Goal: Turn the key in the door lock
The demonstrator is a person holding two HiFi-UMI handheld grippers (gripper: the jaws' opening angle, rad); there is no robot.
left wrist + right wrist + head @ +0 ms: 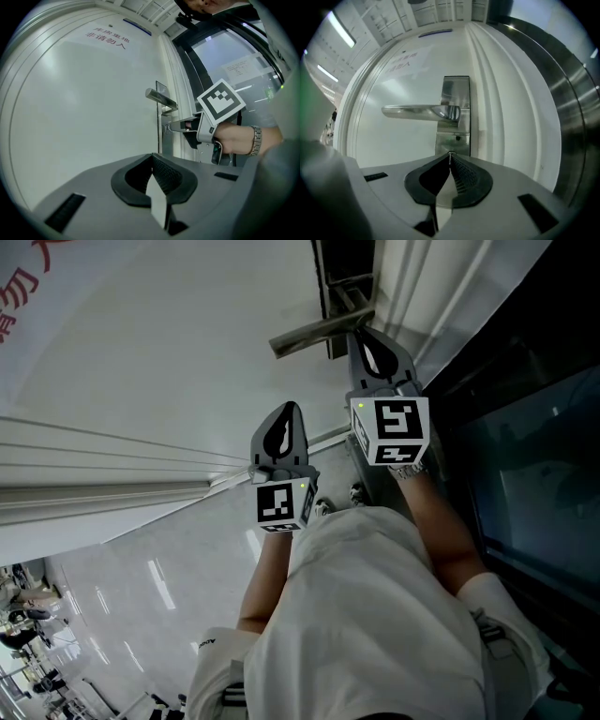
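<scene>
Key (167, 127) sits right at the tips of the right gripper (450, 155). Its jaws are clenched, with only a sliver of metal showing between them. I judge that they pinch the key's head, though it is almost wholly hidden. Just beyond the tips stands the steel lock plate (454, 136). The lever handle (417, 112) is above the jaws and reaches off to their left across the white door (393, 70). The left gripper (151, 158) hangs off to the side of the lock, jaws pressed together on nothing. The step in hand looks like the turn itself. The next move calls for a firm pinch and a roll of the wrist about the key's own line, without tugging it out or sideways.
</scene>
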